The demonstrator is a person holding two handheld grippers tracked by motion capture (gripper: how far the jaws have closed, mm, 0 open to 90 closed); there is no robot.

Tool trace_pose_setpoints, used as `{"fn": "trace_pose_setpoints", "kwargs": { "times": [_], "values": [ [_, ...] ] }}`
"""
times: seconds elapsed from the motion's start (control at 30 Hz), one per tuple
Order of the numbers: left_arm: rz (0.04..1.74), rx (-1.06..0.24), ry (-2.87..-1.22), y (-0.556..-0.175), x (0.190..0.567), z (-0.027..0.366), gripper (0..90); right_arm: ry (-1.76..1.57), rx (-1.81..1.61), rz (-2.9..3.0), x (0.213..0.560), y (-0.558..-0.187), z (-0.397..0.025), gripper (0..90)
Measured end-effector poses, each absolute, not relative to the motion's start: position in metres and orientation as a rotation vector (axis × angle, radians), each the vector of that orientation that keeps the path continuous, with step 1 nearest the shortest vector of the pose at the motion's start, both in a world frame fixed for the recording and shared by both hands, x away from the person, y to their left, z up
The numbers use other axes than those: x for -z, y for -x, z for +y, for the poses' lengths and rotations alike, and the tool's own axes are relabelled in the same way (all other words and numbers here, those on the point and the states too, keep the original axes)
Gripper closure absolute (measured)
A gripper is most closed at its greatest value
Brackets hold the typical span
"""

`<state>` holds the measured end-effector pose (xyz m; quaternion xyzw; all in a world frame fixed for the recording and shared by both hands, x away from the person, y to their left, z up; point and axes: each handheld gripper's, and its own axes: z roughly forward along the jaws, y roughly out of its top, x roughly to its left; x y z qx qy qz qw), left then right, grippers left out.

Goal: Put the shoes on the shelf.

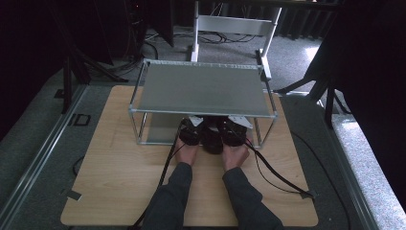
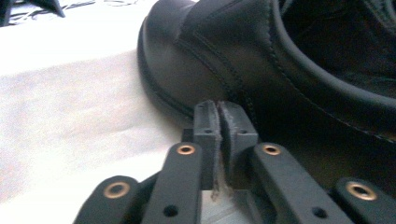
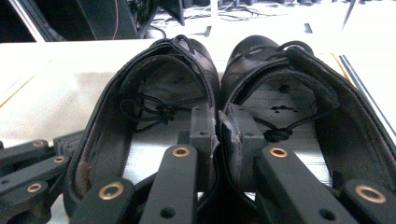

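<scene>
Pair of black shoes (image 3: 210, 116) sits center frame under metal rack (image 1: 201, 88) w/ right gripper (image 3: 217, 123) pinched on both inner collars, left gripper (image 2: 218, 121) jaws closed, empty, against shoe's side.

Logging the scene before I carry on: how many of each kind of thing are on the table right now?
Black shoes: 2 (left shoe, right shoe)
Metal shelf racks: 1
Handheld grippers: 2 (left gripper, right gripper)
Total: 5
</scene>
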<state>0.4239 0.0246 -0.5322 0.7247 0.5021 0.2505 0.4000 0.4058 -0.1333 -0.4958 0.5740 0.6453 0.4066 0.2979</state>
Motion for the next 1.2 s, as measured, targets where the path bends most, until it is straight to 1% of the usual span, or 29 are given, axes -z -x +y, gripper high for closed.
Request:
{"fn": "trace_pose_setpoints", "kwargs": {
  "times": [0.07, 0.1, 0.17, 0.2, 0.23, 0.27, 0.5, 0.63, 0.7, 0.73, 0.83, 0.87, 0.9, 0.93, 0.97, 1.03, 1.2],
  "values": [
    [1.299, -0.623, -1.849, -0.423, 0.534, 0.029, 79.2, -1.502, -1.085, 1.745, 0.496, -0.406, -0.134, 74.1],
    [1.305, -0.616, -1.845, -0.423, 0.534, 0.031, 76.0, -1.492, -1.101, 1.766, 0.495, -0.405, -0.137, 67.9],
    [1.288, -0.587, -1.837, -0.418, 0.533, 0.037, 71.3, -1.484, -1.156, 1.778, 0.493, -0.403, -0.142, 59.0],
    [1.285, -0.573, -1.828, -0.417, 0.533, 0.038, 69.2, -1.458, -1.192, 1.795, 0.491, -0.401, -0.145, 55.8],
    [1.27, -0.56, -1.826, -0.414, 0.531, 0.04, 68.5, -1.434, -1.21, 1.804, 0.489, -0.399, -0.147, 54.6],
    [1.29, -0.54, -1.805, -0.41, 0.529, 0.039, 66.8, -1.403, -1.227, 1.811, 0.486, -0.396, -0.149, 51.6],
    [1.183, -0.472, -1.779, -0.382, 0.516, 0.048, 54.1, -1.195, -1.265, 1.866, 0.464, -0.36, -0.178, 46.2],
    [1.109, -0.414, -1.782, -0.359, 0.515, 0.046, 44.9, -1.173, -1.199, 1.94, 0.475, -0.344, -0.199, 41.5],
    [1.079, -0.396, -1.824, -0.352, 0.518, 0.04, 39.3, -1.207, -1.173, 1.969, 0.486, -0.341, -0.209, 40.9],
    [1.073, -0.41, -1.856, -0.349, 0.521, 0.036, 36.9, -1.22, -1.154, 1.985, 0.492, -0.34, -0.214, 40.9],
    [1.069, -0.435, -1.923, -0.346, 0.532, 0.024, 33.3, -1.285, -1.121, 2.029, 0.512, -0.343, -0.222, 41.5],
    [1.069, -0.435, -1.923, -0.346, 0.532, 0.024, 33.2, -1.285, -1.121, 2.029, 0.512, -0.343, -0.222, 41.5],
    [1.074, -0.449, -1.959, -0.349, 0.54, 0.015, 33.2, -1.298, -1.112, 2.048, 0.518, -0.345, -0.223, 42.7],
    [1.082, -0.461, -1.977, -0.35, 0.543, 0.012, 34.3, -1.32, -1.083, 2.107, 0.53, -0.351, -0.222, 44.4],
    [1.086, -0.462, -1.989, -0.352, 0.546, 0.009, 36.2, -1.313, -1.064, 2.109, 0.534, -0.352, -0.22, 46.7],
    [1.107, -0.475, -2.007, -0.355, 0.548, 0.006, 41.6, -1.294, -1.053, 2.098, 0.534, -0.353, -0.22, 50.9],
    [1.118, -0.46, -2.003, -0.361, 0.547, 0.009, 42.5, -1.303, -1.051, 2.082, 0.533, -0.357, -0.218, 53.6]
  ]
}}
